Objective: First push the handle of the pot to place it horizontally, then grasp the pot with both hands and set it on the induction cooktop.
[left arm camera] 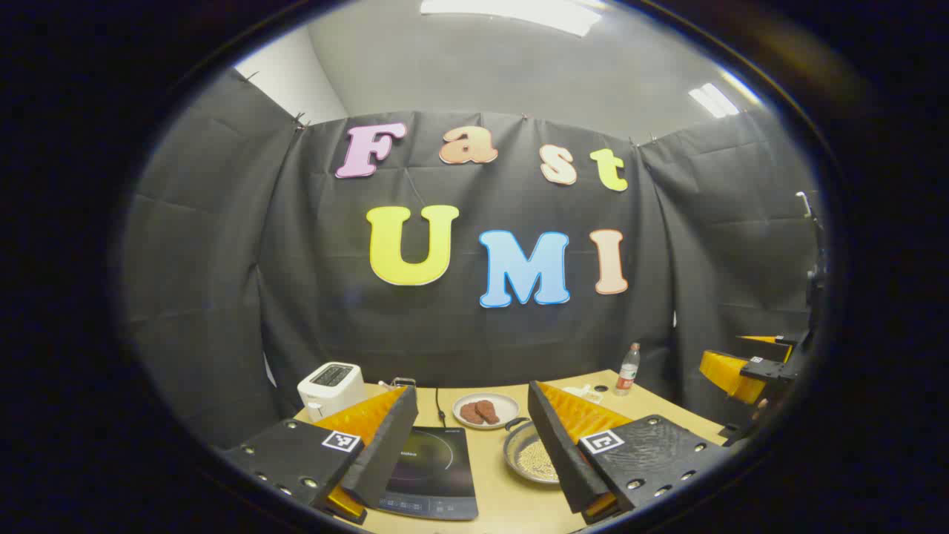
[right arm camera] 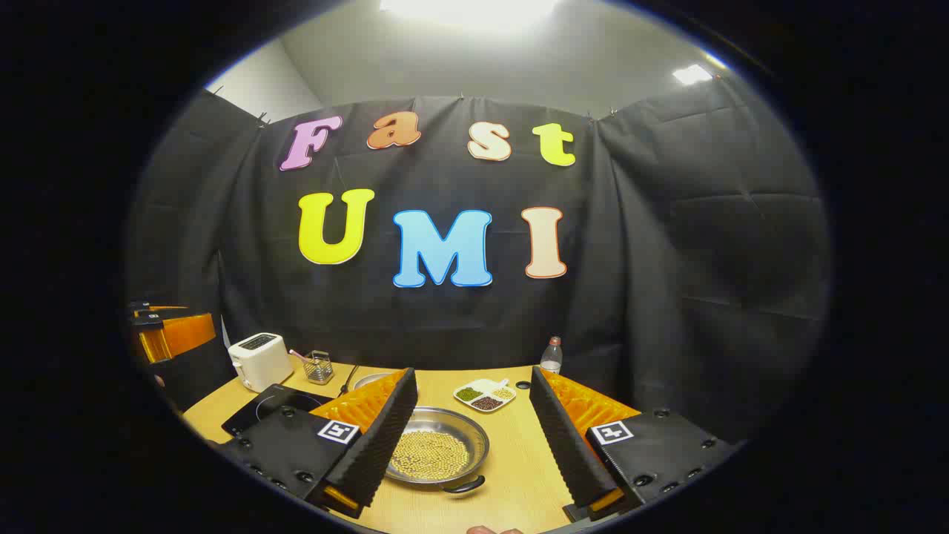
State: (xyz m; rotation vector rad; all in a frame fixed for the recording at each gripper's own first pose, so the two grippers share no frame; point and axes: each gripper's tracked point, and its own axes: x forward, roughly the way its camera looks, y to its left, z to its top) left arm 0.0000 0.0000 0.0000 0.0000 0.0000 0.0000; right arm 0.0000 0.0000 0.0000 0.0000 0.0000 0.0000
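Hovering: left gripper [left arm camera: 472, 454] and right gripper [right arm camera: 470, 445], both spread wide, empty.
Pot [right arm camera: 437, 449]: between right fingers, untouched.
Handle [right arm camera: 464, 486]: seemingly nearest; push pending.
Cooktop [left arm camera: 434, 475]: between left fingers.

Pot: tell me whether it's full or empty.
Partly filled. In the right gripper view the pot holds a flat layer of small pale beans covering its bottom, well below the rim, and sits upright on the table.

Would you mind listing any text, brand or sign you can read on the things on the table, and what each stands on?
None can be read.
Cooktop: a small pale brand mark, too blurred to read.
Bottle: red label, too small to read.
Toaster: no legible text.
Square coded tags on both grippers: patterns, not words.
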